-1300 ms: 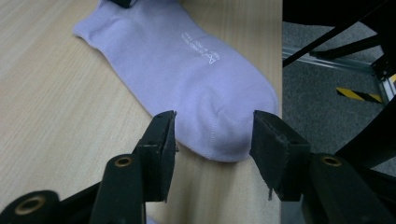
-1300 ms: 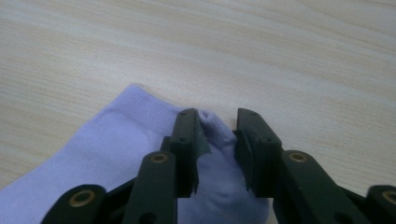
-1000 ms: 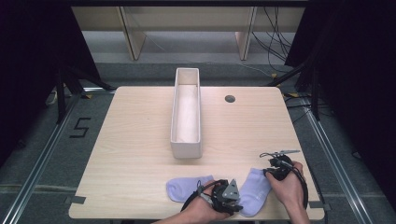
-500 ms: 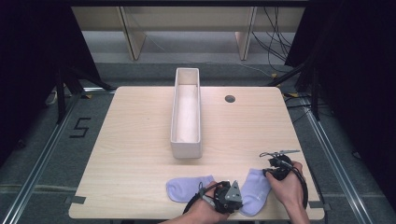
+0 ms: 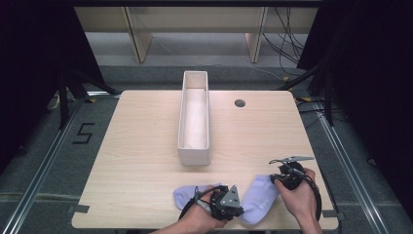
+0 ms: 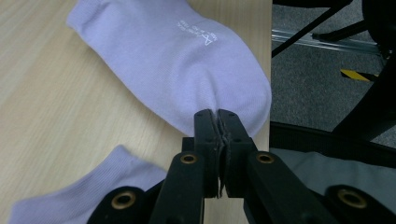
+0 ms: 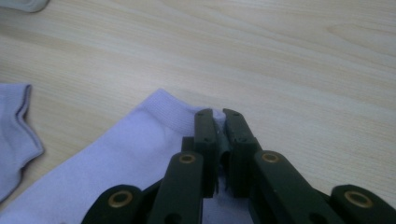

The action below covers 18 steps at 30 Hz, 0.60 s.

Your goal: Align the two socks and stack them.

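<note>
Both pairs of jaws pinched on one lilac sock (image 5: 260, 197) (toe left, cuff right).

The desk (image 5: 146, 146) is evenly lit from above, its surroundings left dark. Beside each claw the socks are seen sharply, while the nearest claw parts are blurred and shadowed.
</note>
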Available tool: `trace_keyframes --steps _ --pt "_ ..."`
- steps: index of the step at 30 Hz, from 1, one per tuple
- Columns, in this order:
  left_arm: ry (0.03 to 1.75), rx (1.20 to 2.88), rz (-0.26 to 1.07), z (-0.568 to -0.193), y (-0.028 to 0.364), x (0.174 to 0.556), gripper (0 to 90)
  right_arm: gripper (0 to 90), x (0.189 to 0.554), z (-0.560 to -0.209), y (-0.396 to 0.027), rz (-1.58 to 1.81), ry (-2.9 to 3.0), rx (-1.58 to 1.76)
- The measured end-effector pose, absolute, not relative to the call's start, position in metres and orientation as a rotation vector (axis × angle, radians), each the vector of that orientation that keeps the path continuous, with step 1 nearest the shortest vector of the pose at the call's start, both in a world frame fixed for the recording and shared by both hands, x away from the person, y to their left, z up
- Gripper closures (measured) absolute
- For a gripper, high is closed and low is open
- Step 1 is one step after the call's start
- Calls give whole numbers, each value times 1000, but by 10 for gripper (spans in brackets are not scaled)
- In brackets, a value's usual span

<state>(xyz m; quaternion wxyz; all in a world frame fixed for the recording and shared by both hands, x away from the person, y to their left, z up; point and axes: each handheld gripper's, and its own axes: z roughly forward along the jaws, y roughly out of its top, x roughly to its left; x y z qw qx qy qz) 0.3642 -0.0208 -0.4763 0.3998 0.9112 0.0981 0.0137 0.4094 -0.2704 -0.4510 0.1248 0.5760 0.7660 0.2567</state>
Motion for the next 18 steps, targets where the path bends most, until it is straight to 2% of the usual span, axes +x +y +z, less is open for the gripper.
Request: trace_keyframes --steps 18 --pt "252 2275 53 -455 40 366 871 855 397 -436 -239 870 2265 1633"
